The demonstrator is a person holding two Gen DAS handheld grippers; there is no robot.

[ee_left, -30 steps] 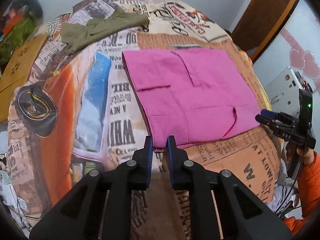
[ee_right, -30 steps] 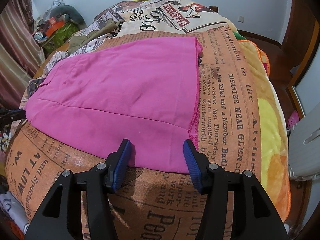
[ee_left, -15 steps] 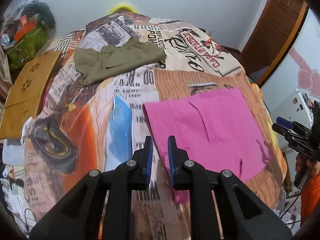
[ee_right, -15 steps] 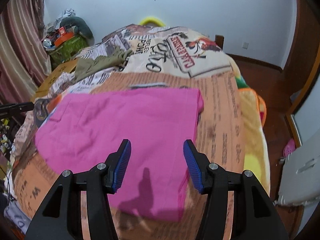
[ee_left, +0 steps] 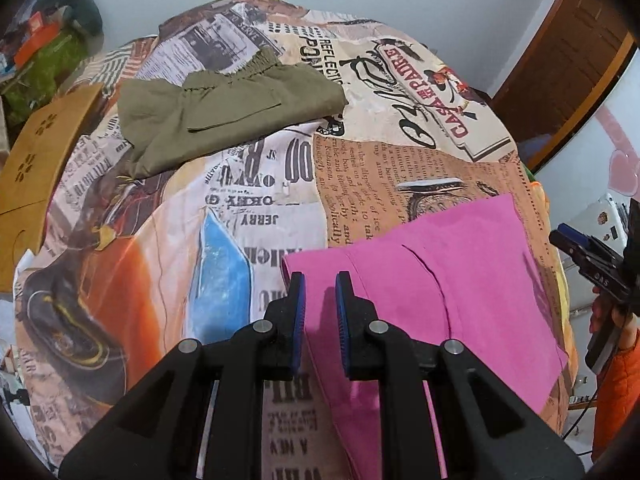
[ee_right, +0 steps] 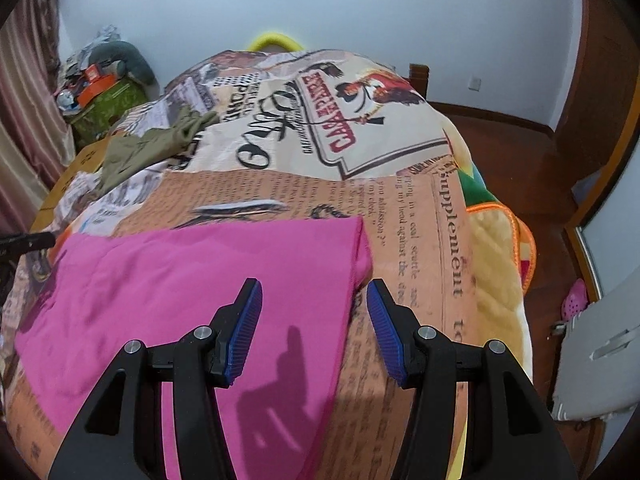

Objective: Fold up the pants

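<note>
- In the last second both my claws went up and back from the pink pants (ee_left: pixel 460 280). One second before, they stood low at the near edge of the cloth; now I saw the whole folded piece from above, and also more of the bed (ee_left: pixel 248 200).
- My left claw (ee_left: pixel 320 312) had its jaws nearly together, with a small gap, and nothing was between them. The pink cloth was only behind them in the view.
- My right claw (ee_right: pixel 314 320) had its jaws well apart and also empty, above the right edge of the pants (ee_right: pixel 180 288).
- I judged from this that one fold was finished and released, and that the claws were retreating, perhaps for the next grasp.
- The pants lay flat on the near part of the bed, as a rough rectangle. In the right wrist view its long axis went from left to right across the bed. Which end was the waist I could not tell.
- The olive garment (ee_left: pixel 224 112) lay well apart, at the far left of the bed.
</note>
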